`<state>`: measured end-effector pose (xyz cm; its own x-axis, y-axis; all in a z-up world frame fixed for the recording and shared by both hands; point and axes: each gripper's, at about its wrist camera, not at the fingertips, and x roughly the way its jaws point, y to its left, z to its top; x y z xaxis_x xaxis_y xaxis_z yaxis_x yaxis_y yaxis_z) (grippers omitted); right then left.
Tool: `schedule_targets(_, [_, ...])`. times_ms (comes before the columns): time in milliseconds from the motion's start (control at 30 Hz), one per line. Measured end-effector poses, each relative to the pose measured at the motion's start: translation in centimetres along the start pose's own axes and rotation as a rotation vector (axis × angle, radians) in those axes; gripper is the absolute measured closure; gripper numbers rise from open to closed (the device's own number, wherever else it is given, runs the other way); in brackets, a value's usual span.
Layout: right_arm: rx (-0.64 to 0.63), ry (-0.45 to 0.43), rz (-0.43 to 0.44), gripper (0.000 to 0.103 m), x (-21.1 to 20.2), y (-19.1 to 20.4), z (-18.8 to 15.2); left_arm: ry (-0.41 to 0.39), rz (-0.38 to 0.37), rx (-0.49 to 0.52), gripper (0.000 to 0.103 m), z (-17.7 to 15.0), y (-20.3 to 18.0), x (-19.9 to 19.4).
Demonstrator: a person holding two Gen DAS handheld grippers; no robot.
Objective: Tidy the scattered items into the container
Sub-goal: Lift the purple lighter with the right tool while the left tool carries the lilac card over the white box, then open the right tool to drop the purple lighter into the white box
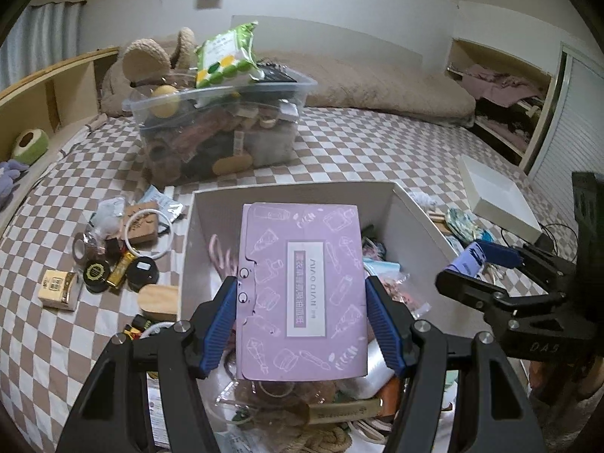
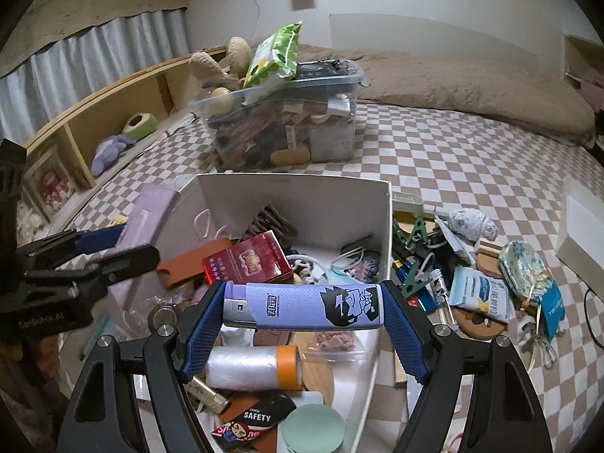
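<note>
The left gripper (image 1: pixel 302 302) clamps a purple card box (image 1: pixel 302 290) by its long sides, its length running away from the fingers, directly over the white box (image 1: pixel 294 190) on the bed. The right gripper (image 2: pixel 302 311) pinches a lighter (image 2: pixel 302 311) end to end, crosswise, also above the box; both look ready to drop. More clutter (image 1: pixel 113 260) lies beyond its left wall.

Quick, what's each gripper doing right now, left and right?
Left gripper: shut on the purple box, above the white container.
Right gripper: shut on the purple lighter, over the same container.
</note>
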<state>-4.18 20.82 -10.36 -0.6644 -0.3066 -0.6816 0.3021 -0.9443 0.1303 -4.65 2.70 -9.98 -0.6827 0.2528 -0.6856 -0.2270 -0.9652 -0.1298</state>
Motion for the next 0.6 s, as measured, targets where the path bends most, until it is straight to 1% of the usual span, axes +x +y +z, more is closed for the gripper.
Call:
schedule_targets(100, [-0.008, 0.001, 0.008, 0.023, 0.6, 0.1, 0.4, 0.023, -0.034, -0.004, 0.037, -0.3, -0.5, 0.5])
schedule_targets(233, [-0.008, 0.019, 0.028, 0.023, 1.0, 0.3, 1.1, 0.033, -0.028, 0.02, 0.037, -0.7, -1.4, 0.8])
schedule_targets(300, [-0.012, 0.022, 0.009, 0.023, 1.0, 0.3, 1.0, 0.039, -0.035, 0.016, 0.037, -0.8, -1.5, 1.0])
schedule_targets(400, [-0.003, 0.031, 0.012, 0.023, 1.2, 0.2, 0.9, 0.048, -0.047, 0.013, 0.037, -1.0, -1.7, 1.3])
schedule_targets(467, [-0.007, 0.035, 0.001, 0.019, 1.2, 0.2, 0.9, 0.051, -0.048, 0.018, 0.037, -1.1, -1.9, 1.4])
schedule_targets(533, [0.0, 0.03, -0.035, 0.008, 1.1, 0.1, 1.0, 0.051, -0.057, 0.015, 0.037, -1.1, -1.8, 1.4])
schedule_targets(600, [0.018, 0.015, -0.025, 0.007, 0.7, -0.3, 0.9, 0.049, -0.066, 0.006, 0.037, -1.0, -1.6, 1.3])
